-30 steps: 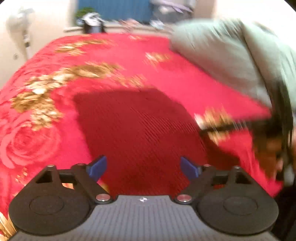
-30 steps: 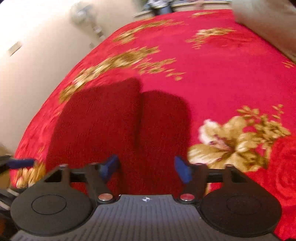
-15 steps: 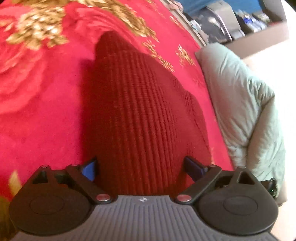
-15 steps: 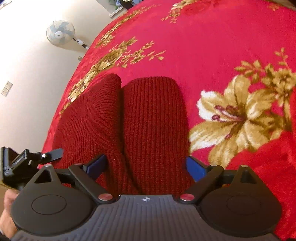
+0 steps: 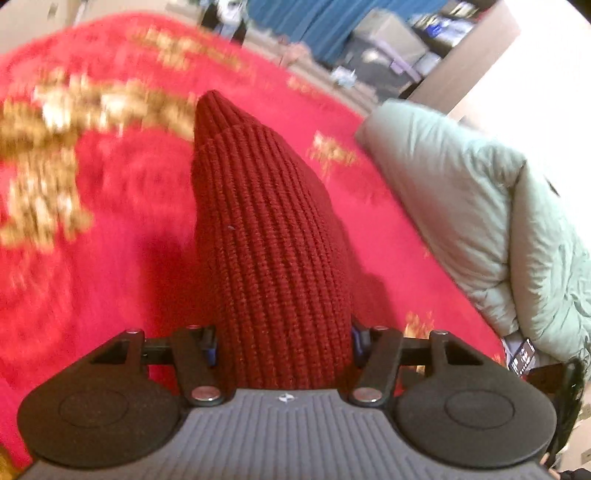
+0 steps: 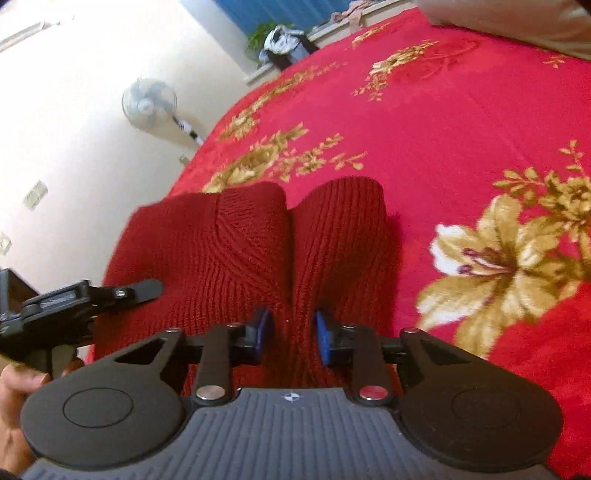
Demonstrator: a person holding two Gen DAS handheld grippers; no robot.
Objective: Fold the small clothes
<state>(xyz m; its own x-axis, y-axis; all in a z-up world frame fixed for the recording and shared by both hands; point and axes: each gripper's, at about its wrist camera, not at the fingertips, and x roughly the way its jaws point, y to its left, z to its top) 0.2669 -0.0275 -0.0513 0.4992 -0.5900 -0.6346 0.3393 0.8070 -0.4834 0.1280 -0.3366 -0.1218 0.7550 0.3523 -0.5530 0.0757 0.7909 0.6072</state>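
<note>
A dark red ribbed knit garment (image 5: 266, 221) lies on a red blanket with gold flowers (image 5: 110, 221). My left gripper (image 5: 283, 341) is closing, and its blue pads squeeze a raised ridge of the knit that fills the gap between them. In the right wrist view the garment (image 6: 221, 251) shows two rounded folded lobes. My right gripper (image 6: 291, 332) is closing too, its pads pinching a narrow bunch of the knit at the near edge. One of the left gripper's fingers (image 6: 144, 288) reaches over the garment's left side, with a hand (image 6: 14, 387) behind it.
A grey-green padded quilt (image 5: 480, 206) lies along the blanket's right side. A standing fan (image 6: 149, 103) is by the pale wall off the bed's left edge. Clutter and a blue curtain (image 5: 325, 22) sit beyond the far edge. The blanket (image 6: 443, 129) stretches far and right.
Both grippers have narrowed from wide open onto the knit. The left gripper moved in over the garment and now holds a raised ridge of it. The right one tilted and sank slightly.
</note>
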